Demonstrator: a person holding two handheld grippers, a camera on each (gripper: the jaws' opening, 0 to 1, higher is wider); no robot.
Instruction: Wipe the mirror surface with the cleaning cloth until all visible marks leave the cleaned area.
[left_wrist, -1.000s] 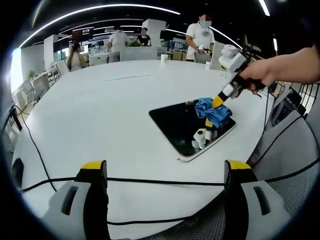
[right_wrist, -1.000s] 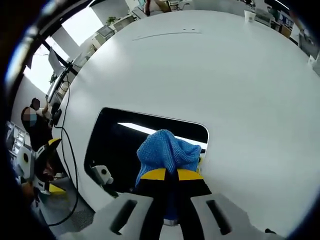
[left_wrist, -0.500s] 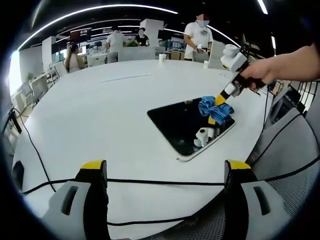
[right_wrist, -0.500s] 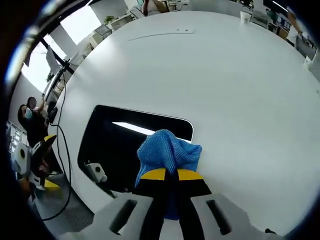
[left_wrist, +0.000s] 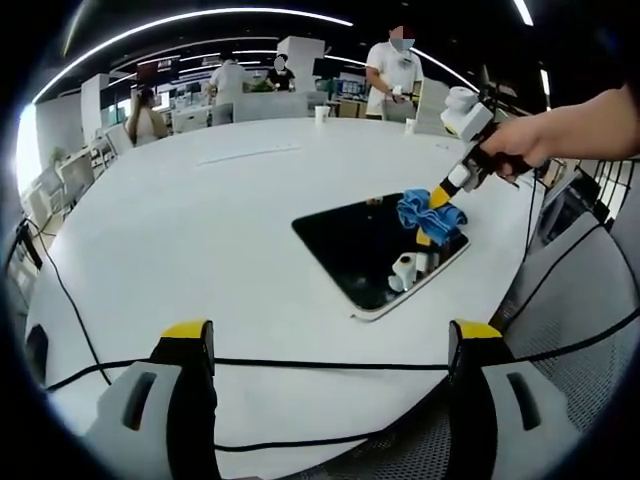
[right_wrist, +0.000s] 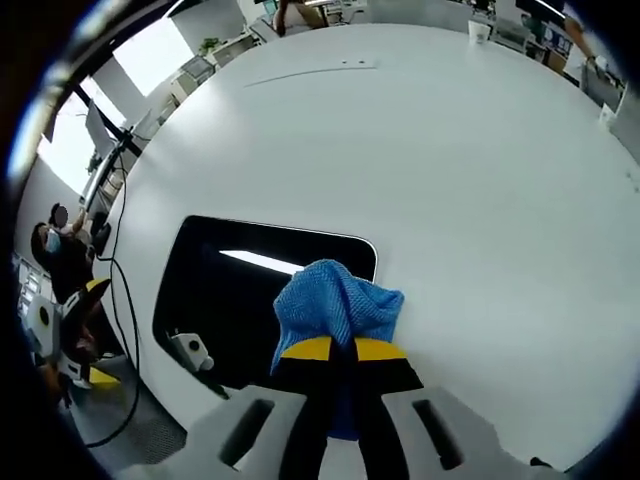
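Mirror, one, lies flat on the white worktop near its right-hand edge as the left gripper view has it; it is a rounded rectangle with a pale rim, and its glass reads almost black, reflecting a bright ceiling strip in the right gripper view and the gripper above it. Whether any marks are on the glass cannot be told at this size. One blue cloth, bunched and nubbly, sits on the mirror's far corner, partly over the edge onto the worktop. The right gripper has its yellow-tipped fingers pinched together on the cloth; in the left gripper view the same gripper leans down to the cloth from a hand at the right. The left gripper hangs back at the worktop's near edge, its two fingers spread wide with nothing between them. Two black cables cross in front of it. Two paper cups stand at the far side of the worktop. Four people are in the room beyond it.
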